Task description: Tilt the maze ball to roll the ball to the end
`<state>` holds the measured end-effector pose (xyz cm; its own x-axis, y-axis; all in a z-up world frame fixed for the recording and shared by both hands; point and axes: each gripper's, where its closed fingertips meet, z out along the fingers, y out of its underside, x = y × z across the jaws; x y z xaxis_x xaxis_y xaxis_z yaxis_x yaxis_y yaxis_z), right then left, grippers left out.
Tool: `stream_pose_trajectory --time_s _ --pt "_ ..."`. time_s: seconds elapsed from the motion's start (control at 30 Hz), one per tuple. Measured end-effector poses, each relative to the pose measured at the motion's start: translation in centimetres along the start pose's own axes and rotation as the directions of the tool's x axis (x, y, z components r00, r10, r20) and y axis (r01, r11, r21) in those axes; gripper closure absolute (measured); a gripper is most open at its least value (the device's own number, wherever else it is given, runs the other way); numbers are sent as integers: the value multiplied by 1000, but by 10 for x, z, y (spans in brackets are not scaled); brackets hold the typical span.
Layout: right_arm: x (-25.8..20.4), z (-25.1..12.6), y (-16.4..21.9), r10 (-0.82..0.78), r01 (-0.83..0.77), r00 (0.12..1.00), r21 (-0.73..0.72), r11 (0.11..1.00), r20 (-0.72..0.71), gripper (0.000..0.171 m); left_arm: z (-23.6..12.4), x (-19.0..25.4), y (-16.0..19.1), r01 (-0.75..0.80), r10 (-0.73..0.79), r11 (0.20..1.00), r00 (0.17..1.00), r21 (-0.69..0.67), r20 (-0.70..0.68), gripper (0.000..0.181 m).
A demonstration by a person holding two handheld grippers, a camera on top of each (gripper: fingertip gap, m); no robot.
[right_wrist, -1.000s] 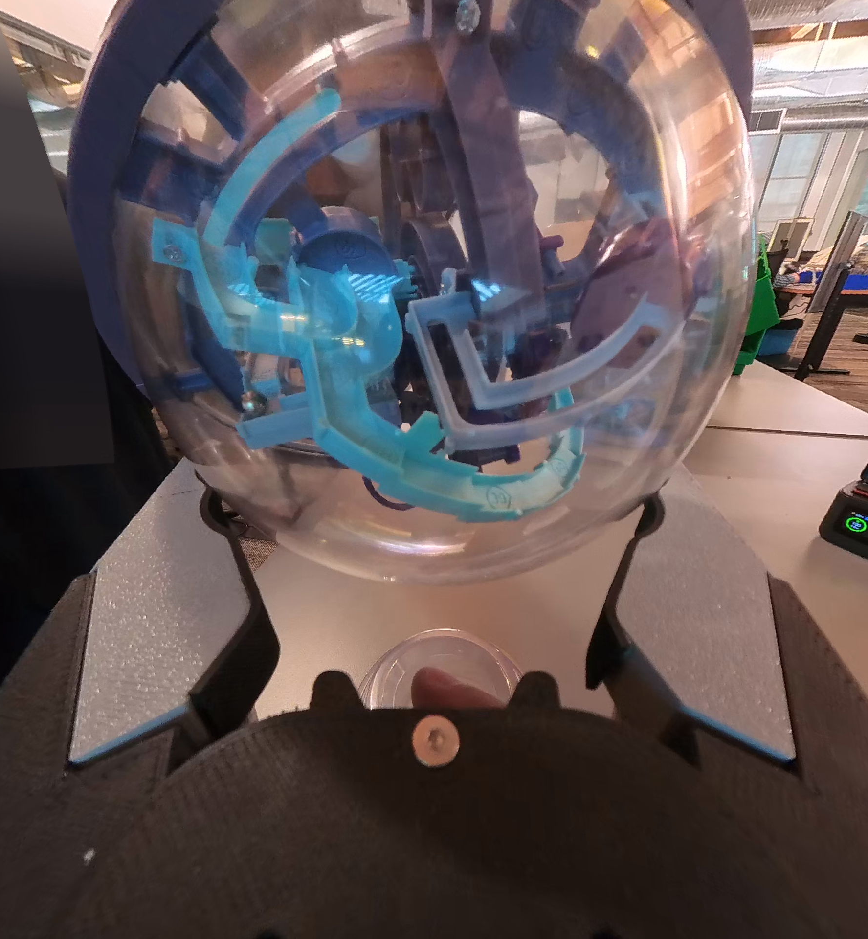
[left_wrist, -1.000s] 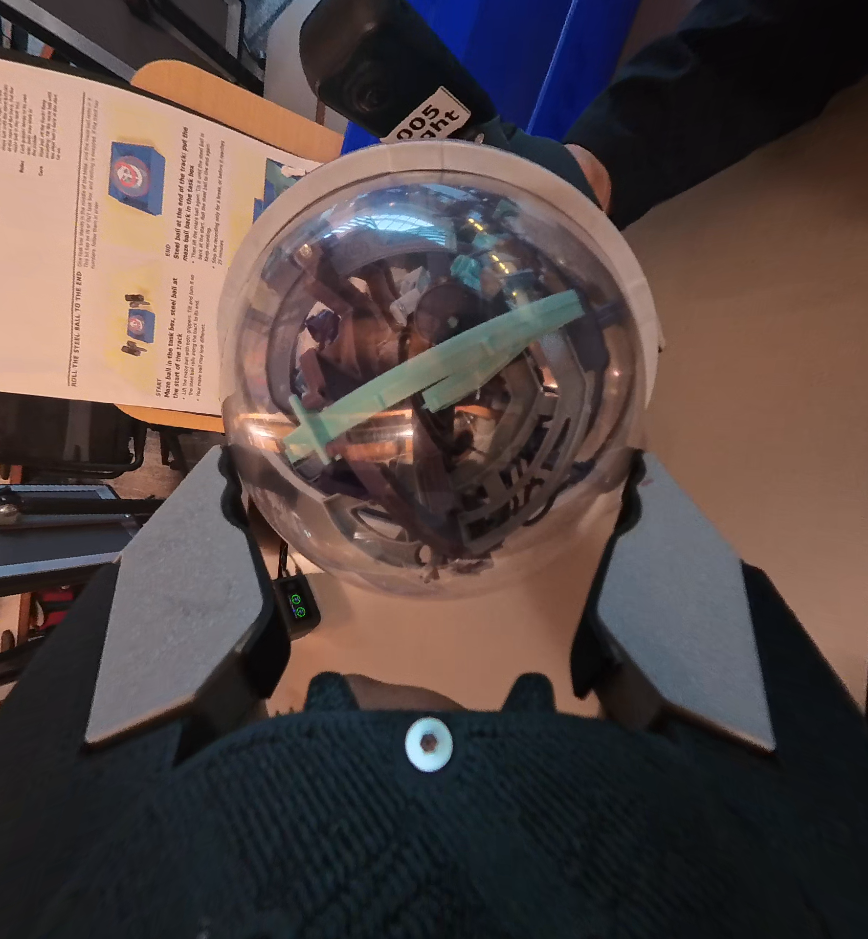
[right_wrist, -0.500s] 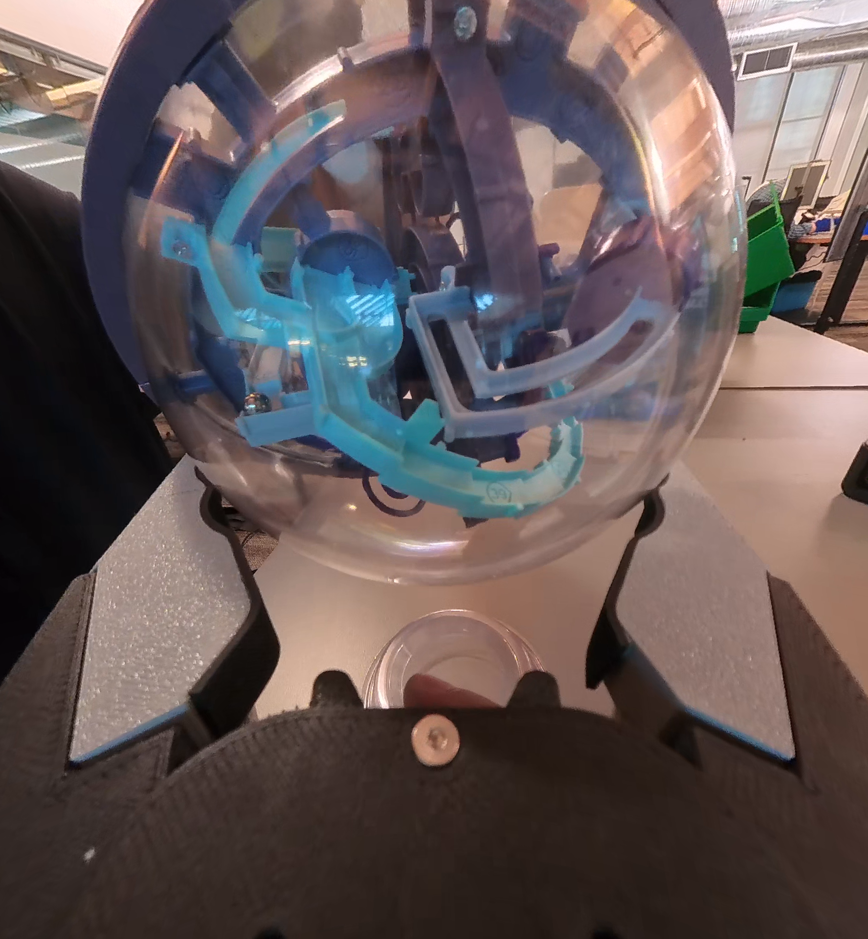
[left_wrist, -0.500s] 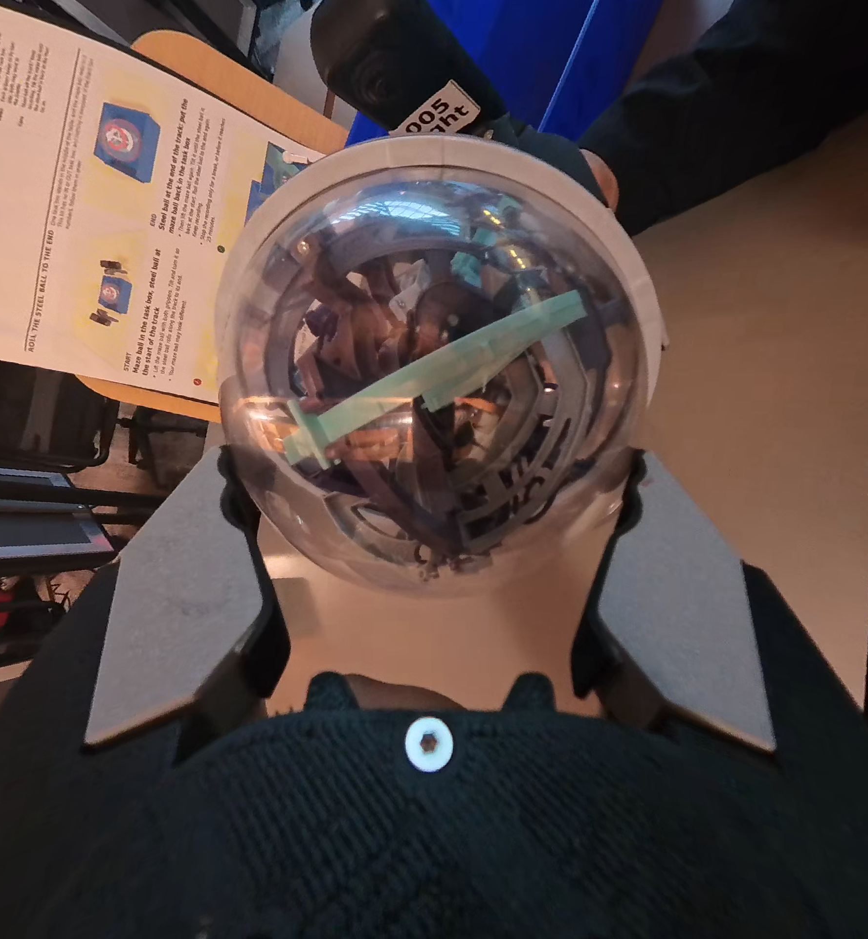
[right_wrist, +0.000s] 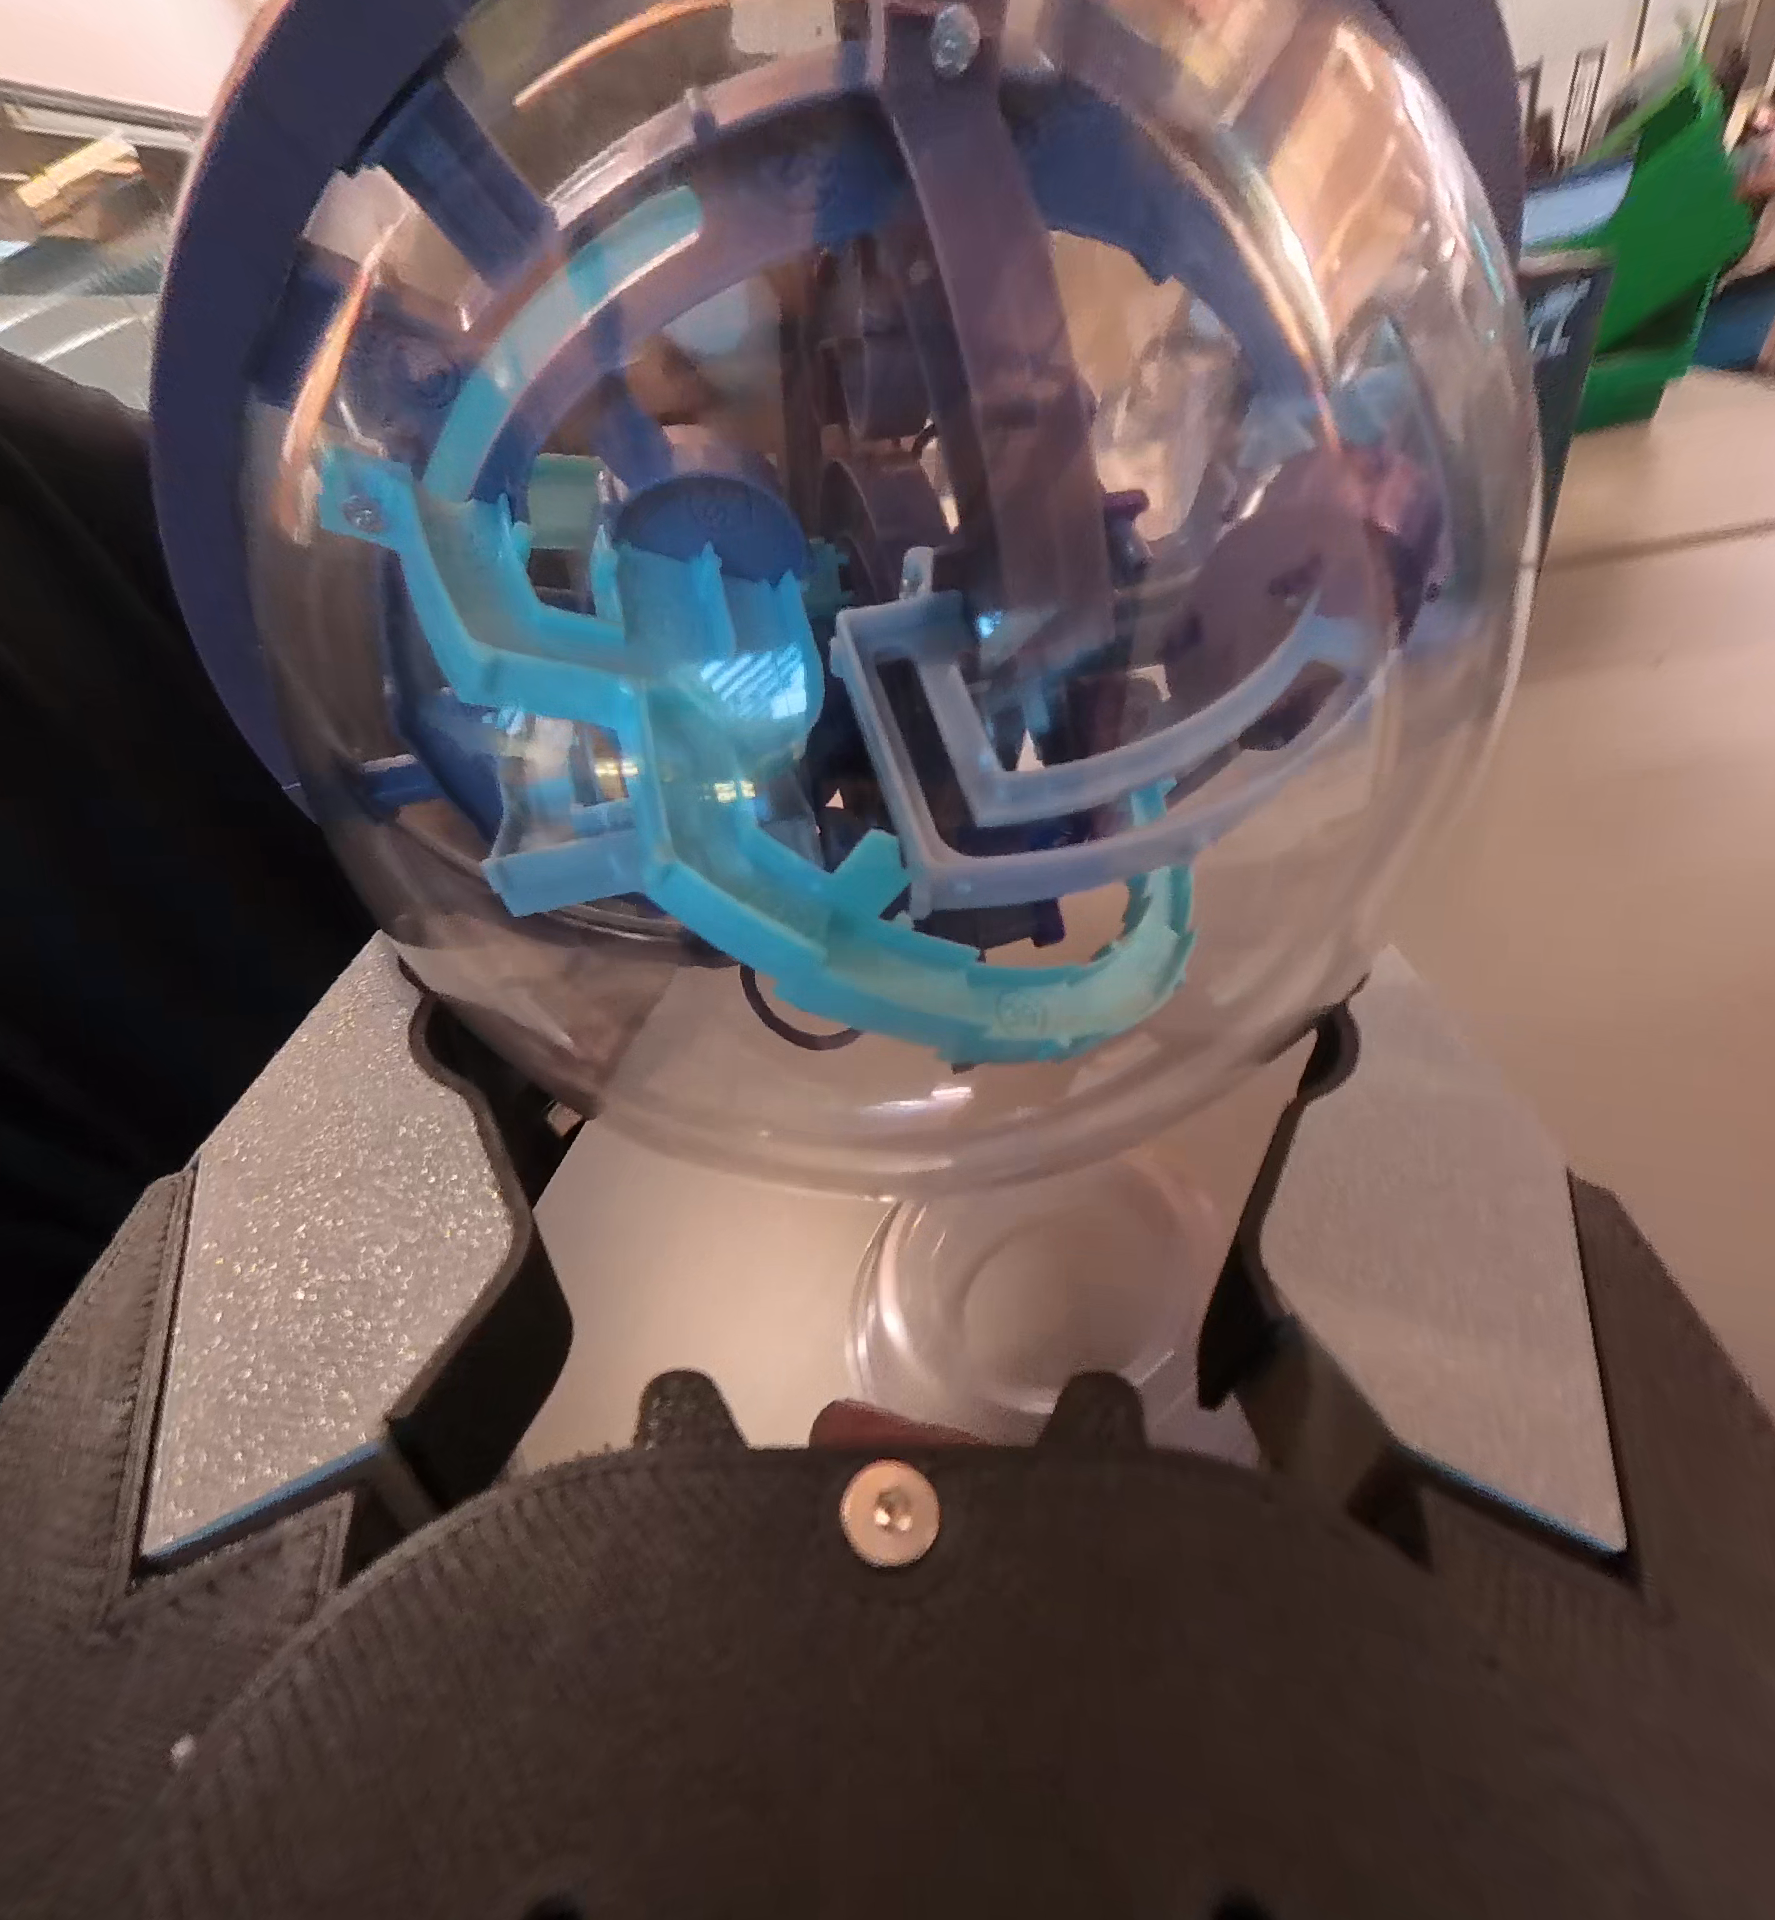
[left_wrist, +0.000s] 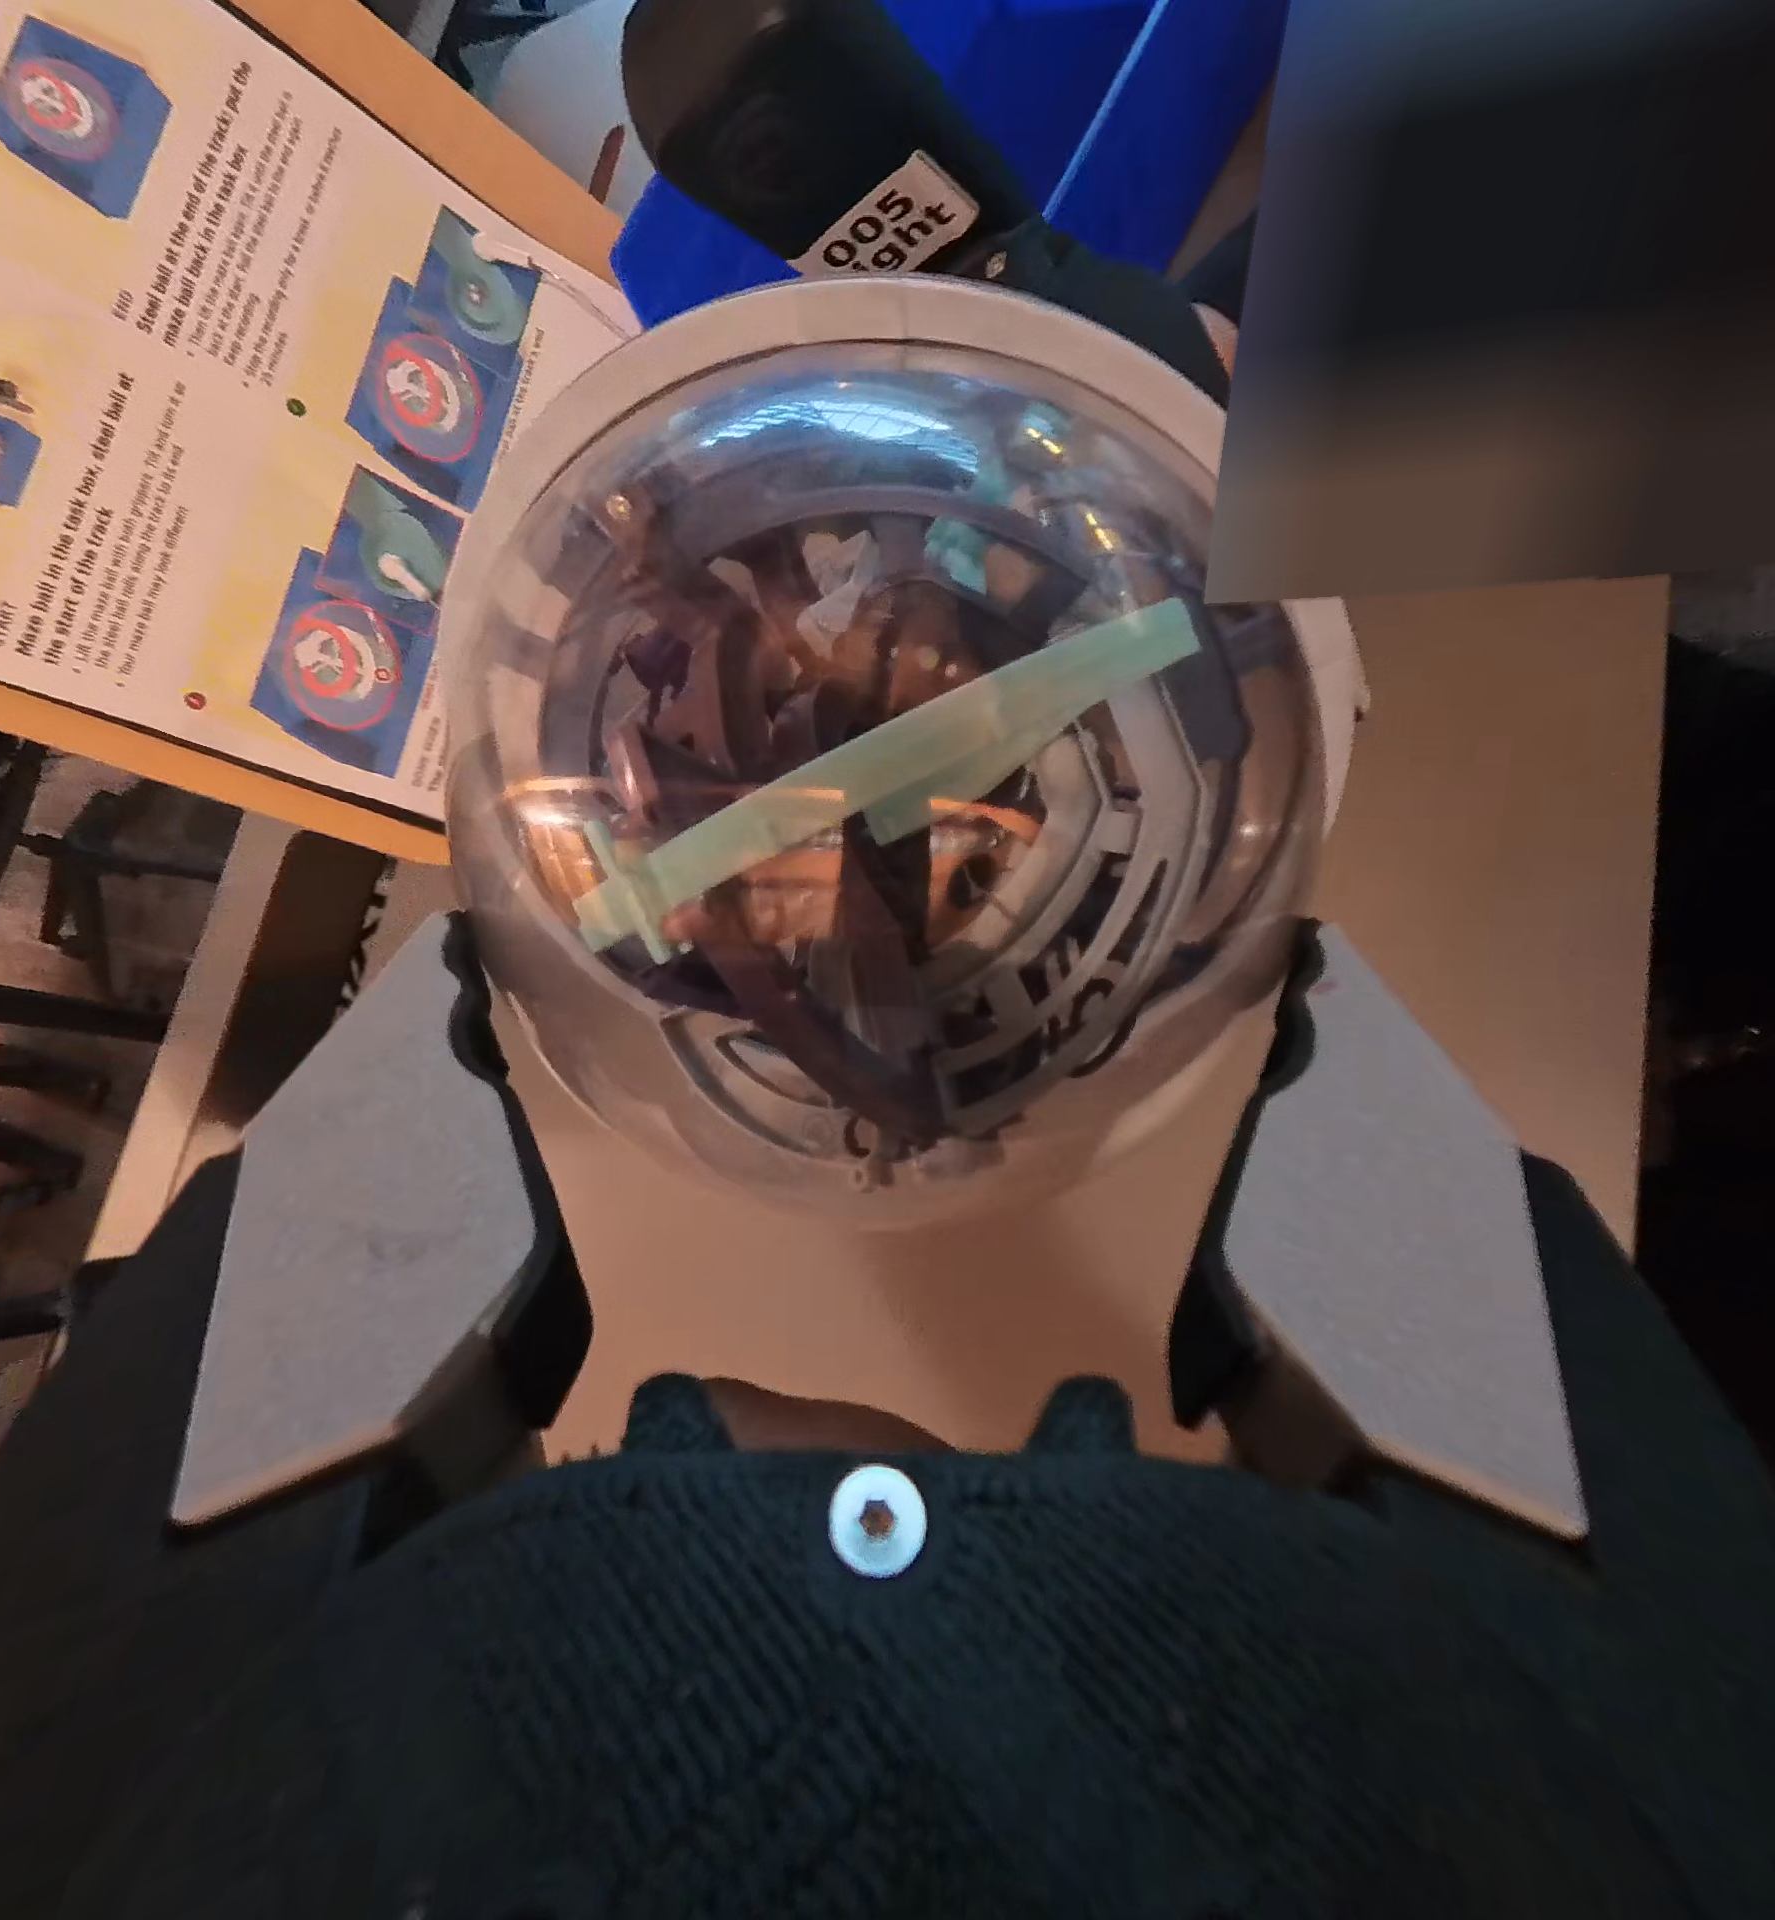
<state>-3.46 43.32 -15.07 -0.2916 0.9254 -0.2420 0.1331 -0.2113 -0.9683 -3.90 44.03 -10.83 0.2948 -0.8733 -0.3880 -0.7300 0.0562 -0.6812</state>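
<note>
Mid-tilt: left claw [left_wrist: 883, 977] and right claw [right_wrist: 878, 1039] both clamp the maze ball [right_wrist: 841, 582] above the tabletop [left_wrist: 1485, 748]; steel ball not visible, so next tilt needs slow, small rolls.

Between the left gripper's [left_wrist: 883, 977] matt grey fingers [left_wrist: 363, 1226], the maze ball [left_wrist: 883, 790] shows a glossy clear plastic shell over smooth plastic tracks. The right gripper's [right_wrist: 883, 1049] fingers [right_wrist: 332, 1299] look grainy and speckled, its body ribbed matt black with a metal screw [right_wrist: 888, 1512]. A printed paper sheet [left_wrist: 187, 395] lies beyond the left fingers; a smooth matt table [right_wrist: 1641, 727] lies beyond the right.
</note>
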Motion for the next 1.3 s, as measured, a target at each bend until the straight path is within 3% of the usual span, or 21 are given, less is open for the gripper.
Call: stream_pose_trajectory --time_s 0.37,0.77,1.3 --pt "-5 1 11 8 -10 999 -47 999 -34 14 2 9 5 1 -1 999 1000 51 -4 35" --pt "6 0 32 -31 1 983 -163 987 -180 14 16 15 26 -54 57 985 998 165 -15 35" --pt "-1 4 37 -29 14 994 -149 989 -102 15 11 20 16 -82 86 987 996 135 -24 35"
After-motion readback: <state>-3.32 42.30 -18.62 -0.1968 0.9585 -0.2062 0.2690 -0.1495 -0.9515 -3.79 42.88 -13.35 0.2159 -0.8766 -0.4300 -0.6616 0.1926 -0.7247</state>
